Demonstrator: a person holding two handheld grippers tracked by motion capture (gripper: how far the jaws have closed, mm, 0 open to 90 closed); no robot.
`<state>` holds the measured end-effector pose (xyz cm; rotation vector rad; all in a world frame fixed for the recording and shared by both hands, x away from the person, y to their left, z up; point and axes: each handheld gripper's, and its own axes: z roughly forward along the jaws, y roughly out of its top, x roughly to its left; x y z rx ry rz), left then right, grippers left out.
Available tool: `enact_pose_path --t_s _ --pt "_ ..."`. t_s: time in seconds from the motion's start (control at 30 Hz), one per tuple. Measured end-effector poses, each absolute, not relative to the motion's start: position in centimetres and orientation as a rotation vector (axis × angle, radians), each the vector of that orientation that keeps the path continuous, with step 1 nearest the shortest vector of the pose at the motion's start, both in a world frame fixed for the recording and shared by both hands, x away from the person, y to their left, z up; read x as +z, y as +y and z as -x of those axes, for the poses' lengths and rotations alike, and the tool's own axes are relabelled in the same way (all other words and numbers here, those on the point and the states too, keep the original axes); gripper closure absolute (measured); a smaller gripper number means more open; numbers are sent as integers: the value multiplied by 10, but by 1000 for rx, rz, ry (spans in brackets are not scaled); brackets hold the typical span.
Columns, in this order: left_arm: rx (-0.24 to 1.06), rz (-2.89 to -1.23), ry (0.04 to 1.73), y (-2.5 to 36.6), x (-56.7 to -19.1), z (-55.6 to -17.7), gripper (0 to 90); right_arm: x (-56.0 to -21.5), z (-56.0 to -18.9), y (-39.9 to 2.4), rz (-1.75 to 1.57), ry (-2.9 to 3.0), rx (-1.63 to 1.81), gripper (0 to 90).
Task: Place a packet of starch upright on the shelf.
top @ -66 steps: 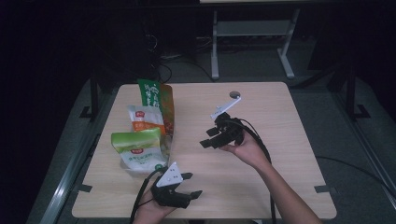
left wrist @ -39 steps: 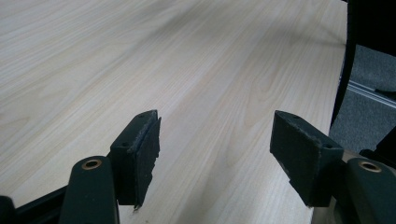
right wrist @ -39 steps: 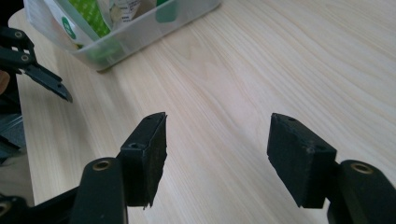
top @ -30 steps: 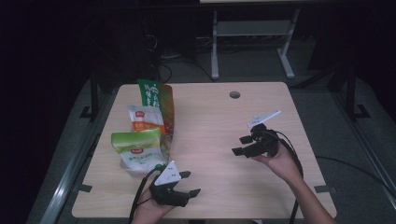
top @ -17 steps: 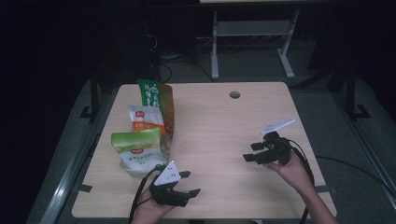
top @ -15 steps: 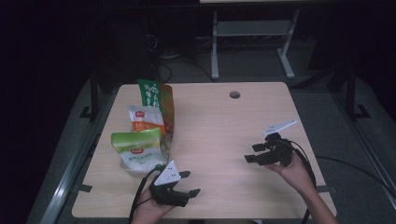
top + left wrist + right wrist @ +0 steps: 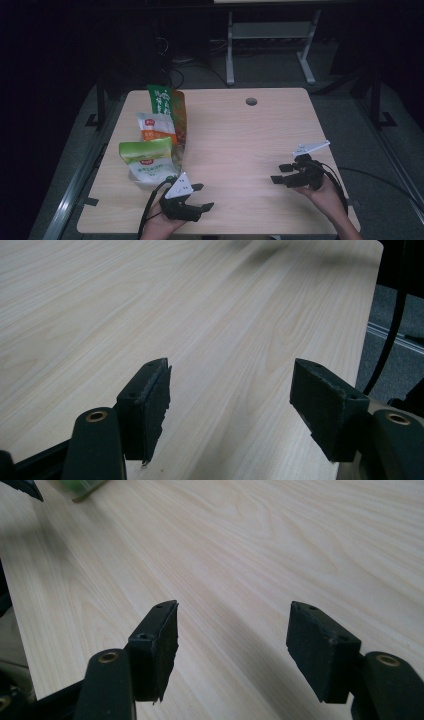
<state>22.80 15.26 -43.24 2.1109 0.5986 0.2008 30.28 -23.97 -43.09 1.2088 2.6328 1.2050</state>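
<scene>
So the counter [image 7: 240, 145] is the big thing here, a light wood-grain top with a small round cable hole [image 7: 251, 101] near the far edge. Most of it is bare.

Over on the left side there's a little pile of snack bags. The farthest back is a green and orange bag [image 7: 167, 107]. In front of it is a white and orange bag [image 7: 156, 129] overlapping it, and nearest the person is a light green bag [image 7: 148, 161], lying flat and touching the white one.

The left tool [image 7: 200, 196] sits at the near edge of the counter, just beside the light green bag but not touching it. It points off to the right. Its jaws are spread wide with nothing between them; in the left gripper view you just see bare wood between the pads [image 7: 150, 405].

The right tool [image 7: 281, 174] is well apart from the bags, over near the right edge, held in the person's hand [image 7: 325, 196], pointing left. It's also spread wide and empty, with plain counter showing between the jaws in the right gripper view.
</scene>
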Motion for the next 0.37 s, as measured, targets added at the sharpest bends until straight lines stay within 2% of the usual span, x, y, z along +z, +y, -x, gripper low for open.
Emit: enact_pose_path --t_s 0.37 --pt "196 -2114 600 153 -433 -228 316 -437 -286 -246 -1215 2622 1195 342"
